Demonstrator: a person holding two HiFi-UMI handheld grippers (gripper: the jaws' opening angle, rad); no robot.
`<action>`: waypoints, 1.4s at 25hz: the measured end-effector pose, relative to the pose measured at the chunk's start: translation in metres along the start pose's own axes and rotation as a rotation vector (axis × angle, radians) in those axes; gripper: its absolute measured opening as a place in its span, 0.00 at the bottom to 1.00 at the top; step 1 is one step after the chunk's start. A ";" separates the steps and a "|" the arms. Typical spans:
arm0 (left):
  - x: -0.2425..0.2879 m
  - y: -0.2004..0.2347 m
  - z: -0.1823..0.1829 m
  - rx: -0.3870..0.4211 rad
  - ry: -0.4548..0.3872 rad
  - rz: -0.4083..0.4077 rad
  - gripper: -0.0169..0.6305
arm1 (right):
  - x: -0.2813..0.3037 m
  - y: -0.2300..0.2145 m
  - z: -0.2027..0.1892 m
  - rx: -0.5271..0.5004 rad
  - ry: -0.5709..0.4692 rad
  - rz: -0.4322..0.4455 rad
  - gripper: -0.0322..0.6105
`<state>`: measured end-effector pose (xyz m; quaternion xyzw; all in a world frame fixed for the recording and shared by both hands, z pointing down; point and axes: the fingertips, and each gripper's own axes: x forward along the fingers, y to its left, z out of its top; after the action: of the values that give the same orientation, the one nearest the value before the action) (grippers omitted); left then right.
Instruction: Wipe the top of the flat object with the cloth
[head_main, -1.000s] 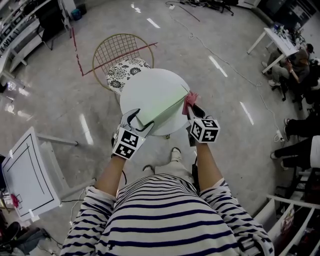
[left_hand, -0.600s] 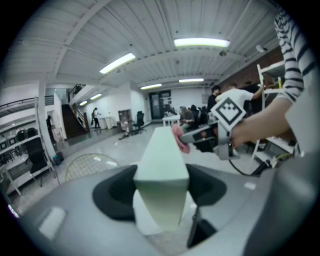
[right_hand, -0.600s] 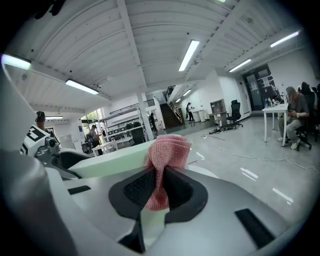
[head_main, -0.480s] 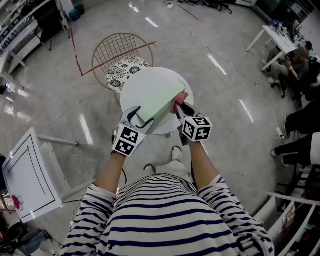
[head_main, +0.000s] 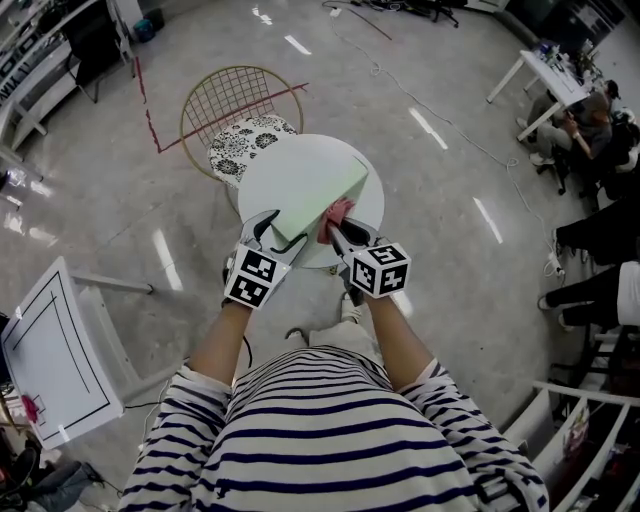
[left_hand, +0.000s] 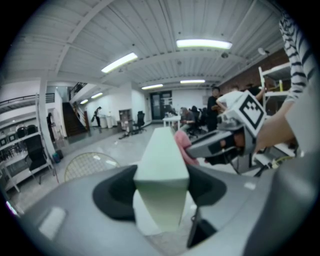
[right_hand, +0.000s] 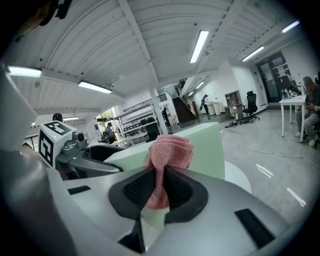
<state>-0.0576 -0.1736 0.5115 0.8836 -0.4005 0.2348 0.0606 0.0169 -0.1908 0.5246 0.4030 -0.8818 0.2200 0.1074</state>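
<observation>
- Head view: the flat object (head_main: 312, 185), a pale green slab, is found just above the centre of the frame, over the round white table (head_main: 368, 212). Whether its far end rests on the tabletop cannot be told.
- Head view: the slab's near corner is taken by the left gripper (head_main: 275, 232). The pink cloth (head_main: 337, 211) is carried by the right gripper (head_main: 335, 236) and is laid against the slab's lower right edge. A wire chair (head_main: 232, 105) is noted beyond the table, at upper left.
- Left gripper view: the left gripper's (left_hand: 161, 190) jaws are set wide and are closed on the narrow end of the flat object (left_hand: 161, 167), which fills the gap from pad to pad at centre frame. The cloth (left_hand: 184, 146) and the right gripper (left_hand: 216, 145) are seen right of centre, against the slab's side.
- Right gripper view: the right gripper's (right_hand: 159, 192) jaws are drawn nearly together on the cloth (right_hand: 167, 155), which is pinched at its waist, with a bunched tuft left free above the pads. The flat object (right_hand: 202, 142) is seen directly behind that tuft.
- Handling, flat object: it is judged stiff, light and foam-like, with smooth faces. A hold on one end only may allow it to swing under wiping pressure, so a firm clamp across its thickness is advised.
- Handling, cloth: it is judged a soft, limp knit, neither fragile nor slippery. It is best held at the gathered middle, so that the free tuft meets the surface.
</observation>
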 end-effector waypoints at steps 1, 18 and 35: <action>0.000 0.000 0.000 -0.001 0.001 0.000 0.49 | 0.000 0.005 -0.002 0.002 0.006 0.012 0.13; 0.002 0.005 0.001 -0.032 0.019 0.035 0.49 | 0.007 0.042 -0.023 0.128 0.042 0.113 0.13; -0.008 0.027 -0.018 -0.484 0.050 0.183 0.48 | 0.023 0.048 -0.015 0.087 0.083 0.092 0.13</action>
<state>-0.0885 -0.1808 0.5213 0.7975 -0.5215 0.1583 0.2587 -0.0344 -0.1710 0.5317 0.3567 -0.8840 0.2792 0.1159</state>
